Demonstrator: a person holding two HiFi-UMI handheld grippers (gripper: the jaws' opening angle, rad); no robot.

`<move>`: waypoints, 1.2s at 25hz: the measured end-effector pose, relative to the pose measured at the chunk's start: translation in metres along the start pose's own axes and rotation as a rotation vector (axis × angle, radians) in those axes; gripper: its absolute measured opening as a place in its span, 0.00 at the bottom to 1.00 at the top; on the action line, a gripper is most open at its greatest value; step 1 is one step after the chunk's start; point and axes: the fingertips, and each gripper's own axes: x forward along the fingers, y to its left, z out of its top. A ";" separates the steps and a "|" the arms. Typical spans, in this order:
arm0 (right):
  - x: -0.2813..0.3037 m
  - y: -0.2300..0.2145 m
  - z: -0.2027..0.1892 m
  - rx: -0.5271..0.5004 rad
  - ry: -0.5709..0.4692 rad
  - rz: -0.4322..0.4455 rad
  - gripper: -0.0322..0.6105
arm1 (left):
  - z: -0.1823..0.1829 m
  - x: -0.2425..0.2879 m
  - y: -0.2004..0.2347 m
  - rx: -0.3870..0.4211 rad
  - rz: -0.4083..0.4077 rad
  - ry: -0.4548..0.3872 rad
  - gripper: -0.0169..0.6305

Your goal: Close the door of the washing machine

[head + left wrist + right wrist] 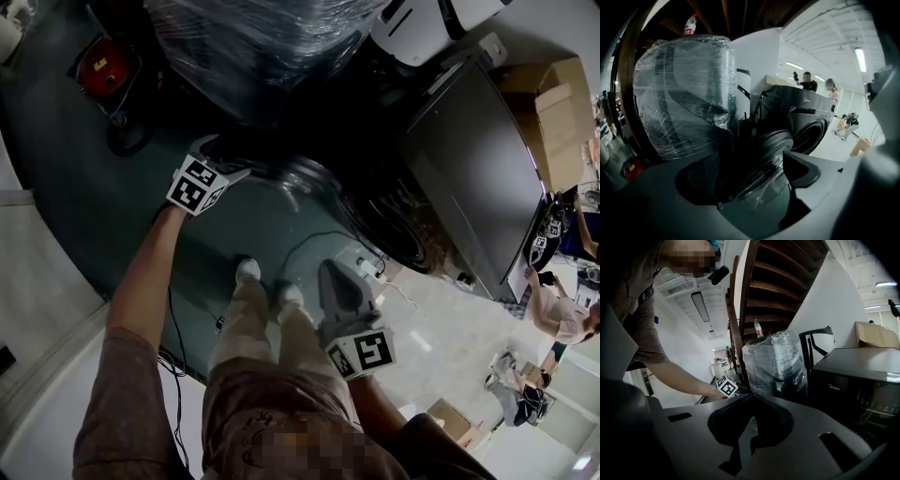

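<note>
Washing machine door (298, 178) hanging open, swinging out from the dark washing machine (469, 178) and sitting right at the tips of the left gripper (234, 173). Jaws of that gripper standing apart, with the door's round glass bowl (764, 157) showing in the gap between them and its ribbed rim lying just past the tips. Not possible to tell whether either jaw is touching it. Reaching out on a bare forearm (141, 272), well ahead of the body. Looming beyond the jaws to their left, a tall appliance (684, 98) bundled in clear plastic wrap. Sitting farther off to their right, the machine's front with its round opening.

Right gripper (330, 274) hanging back near the person's knees, well apart from the door. Jaws drawn together on nothing, with only a sliver of light showing below the meeting tips. Standing beyond those jaws, the same wrapped appliance, with a wooden staircase (759, 282) climbing above it and the washing machine's dark top lying off to the right.
</note>
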 end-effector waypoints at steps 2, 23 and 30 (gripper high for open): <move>0.003 -0.004 -0.005 0.008 0.022 -0.018 0.04 | -0.003 0.014 0.008 0.036 -0.007 0.026 0.64; 0.010 -0.020 -0.023 0.060 0.071 -0.108 0.04 | -0.026 0.064 0.021 0.151 -0.108 0.165 0.64; 0.005 -0.019 -0.020 0.059 0.062 -0.121 0.04 | -0.030 0.056 0.016 0.110 -0.118 0.162 0.63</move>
